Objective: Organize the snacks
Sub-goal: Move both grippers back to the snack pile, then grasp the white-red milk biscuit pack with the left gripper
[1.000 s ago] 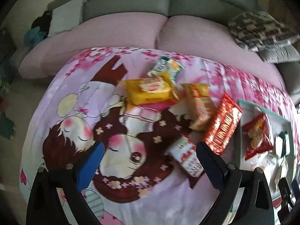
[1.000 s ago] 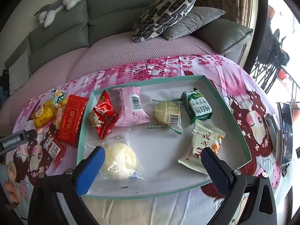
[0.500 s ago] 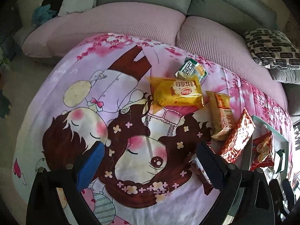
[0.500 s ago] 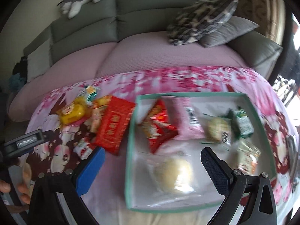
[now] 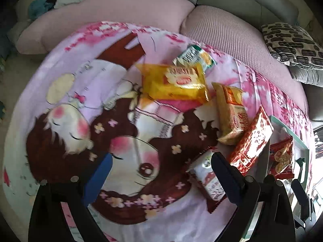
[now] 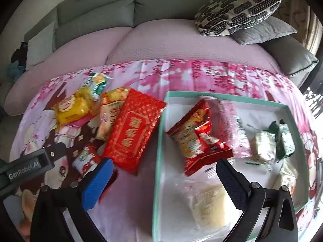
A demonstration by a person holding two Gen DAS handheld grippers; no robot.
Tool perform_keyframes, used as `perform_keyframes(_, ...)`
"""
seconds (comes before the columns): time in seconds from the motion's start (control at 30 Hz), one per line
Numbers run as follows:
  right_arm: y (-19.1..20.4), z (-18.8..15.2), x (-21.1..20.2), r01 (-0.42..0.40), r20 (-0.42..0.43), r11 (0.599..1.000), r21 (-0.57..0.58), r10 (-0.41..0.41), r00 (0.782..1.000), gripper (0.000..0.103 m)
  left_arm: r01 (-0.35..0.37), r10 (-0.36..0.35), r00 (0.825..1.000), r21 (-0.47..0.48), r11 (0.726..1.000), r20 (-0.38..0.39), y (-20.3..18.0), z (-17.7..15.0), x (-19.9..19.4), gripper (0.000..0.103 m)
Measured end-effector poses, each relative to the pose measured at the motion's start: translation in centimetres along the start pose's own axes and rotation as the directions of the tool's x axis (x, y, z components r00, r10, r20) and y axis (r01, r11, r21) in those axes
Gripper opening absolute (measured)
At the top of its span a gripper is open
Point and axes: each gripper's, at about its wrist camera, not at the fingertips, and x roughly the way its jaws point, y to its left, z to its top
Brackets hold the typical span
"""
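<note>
Left tongs (image 5: 159,167) spread wide, clamped on nothing, hovering low over the cartoon-print cloth (image 5: 66,92) covering the bench. Right tongs (image 6: 163,173) likewise apart and empty, straddling the left wall of the teal-rimmed tray (image 6: 159,141): blue finger outside over the cloth, black finger over the tray floor. Inside the tray, at its near-left end, a pale round bun in clear wrap (image 6: 206,203); above that, a red snack bag (image 6: 198,135) lying tilted, overlapping a pink packet (image 6: 232,125) just to its right. Further right in the tray, a small cake in clear wrap (image 6: 263,145), touching a dark green packet (image 6: 284,139), and at the far right edge a pale bag (image 6: 286,175), partly cut off and blurred. Still outside the tray, on the cloth to its left: a flat red packet with gold print (image 6: 133,129) with a corner touching or just beside the tray wall; an orange-and-cream packet (image 6: 110,109) against its left side; a yellow packet (image 6: 70,109) further left; a green-and-white packet (image 6: 97,82) behind that, partly overlapping it. Nearest the left tongs, a small red-and-white packet (image 5: 208,179), right beside the black finger in the left wrist view and just behind the blue finger in the right wrist view. Beyond the bench, a pink-covered sofa (image 6: 171,40) with a patterned cushion (image 6: 236,12) resting on a grey one.
</note>
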Motion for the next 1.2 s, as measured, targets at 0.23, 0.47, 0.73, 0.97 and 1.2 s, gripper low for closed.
perform_keyframes(0.23,-2.1,-0.1,0.1,0.024,-0.001,0.999,0.041,-0.024,1.000,0.103,0.027,-0.027,0.999,0.023,0.999,-0.018,-2.3,-0.2,1.6,0.098)
perform_keyframes(0.47,-3.8,-0.2,-0.1,0.034,0.005,0.996,0.082,-0.035,0.999,0.103,0.011,-0.008,0.998,0.053,0.999,-0.065,-4.1,-1.0,3.5,0.098)
perform_keyframes(0.73,-4.8,-0.3,-0.5,0.037,0.012,0.993,0.109,-0.038,0.999,0.103,0.011,-0.001,0.995,0.099,0.995,-0.102,-4.2,-1.8,3.6,0.098)
perform_keyframes(0.97,-4.9,-0.3,-0.6,0.028,0.013,0.992,0.120,-0.029,0.999,0.103,0.001,0.006,0.994,0.061,0.998,-0.111,-1.8,-2.5,2.8,0.098)
perform_keyframes(1.2,-4.6,-0.5,-0.6,0.021,0.011,0.993,0.117,-0.023,1.000,0.103,0.010,-0.011,0.994,-0.004,1.000,-0.112,1.2,-2.8,2.0,0.091)
